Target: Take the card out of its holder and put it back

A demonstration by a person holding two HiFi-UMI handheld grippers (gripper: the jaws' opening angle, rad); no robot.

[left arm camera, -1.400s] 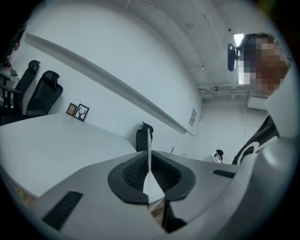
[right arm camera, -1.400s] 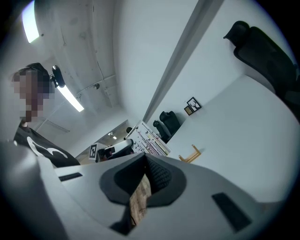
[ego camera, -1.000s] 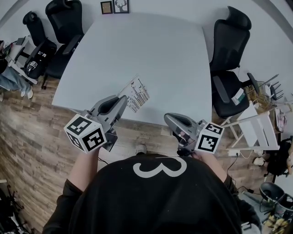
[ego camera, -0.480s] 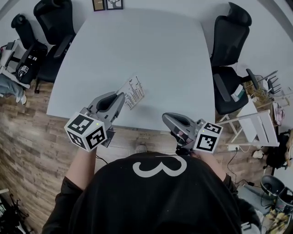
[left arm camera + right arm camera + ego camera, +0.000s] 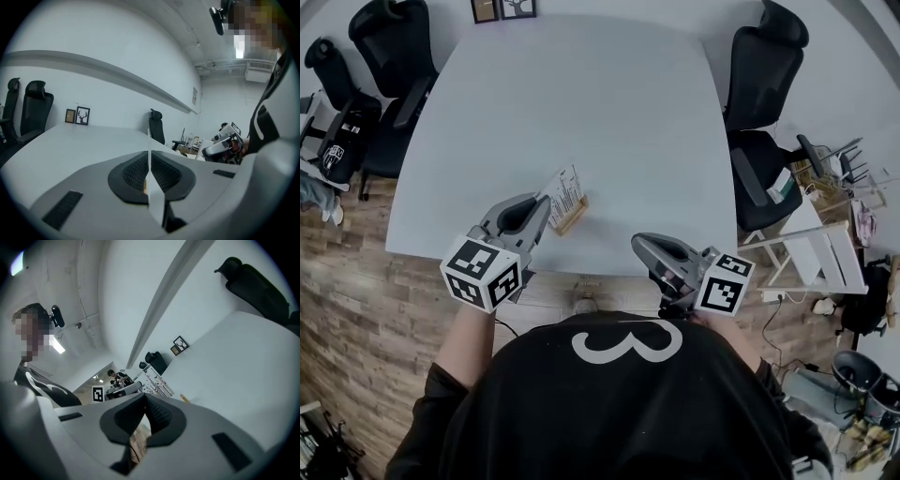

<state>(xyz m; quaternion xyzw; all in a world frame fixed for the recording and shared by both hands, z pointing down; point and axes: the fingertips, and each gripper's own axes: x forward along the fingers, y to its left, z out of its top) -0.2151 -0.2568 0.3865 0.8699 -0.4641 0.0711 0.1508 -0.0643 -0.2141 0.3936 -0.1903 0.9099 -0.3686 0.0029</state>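
Note:
A white printed card (image 5: 563,190) stands on edge over a small wooden holder (image 5: 574,215) near the front of the white table (image 5: 581,103). My left gripper (image 5: 546,202) is shut on the card's near edge. In the left gripper view the card (image 5: 149,161) shows edge-on, pinched between the dark pads. Its lower edge meets the holder; whether it sits in the slot I cannot tell. My right gripper (image 5: 643,243) hangs at the table's front edge, shut and holding nothing. The right gripper view shows the card (image 5: 158,386) and the holder (image 5: 185,399) off to the left.
Black office chairs stand at the table's left (image 5: 389,56) and right (image 5: 764,66). Two small picture frames (image 5: 502,9) lean at the far edge. A white rack (image 5: 825,253) with clutter stands on the wooden floor to the right. The table's front edge runs just ahead of both grippers.
The left gripper has come down and toward the table with the card, which now stands more upright; the wooden holder now shows beneath it. The right gripper has shifted only slightly.

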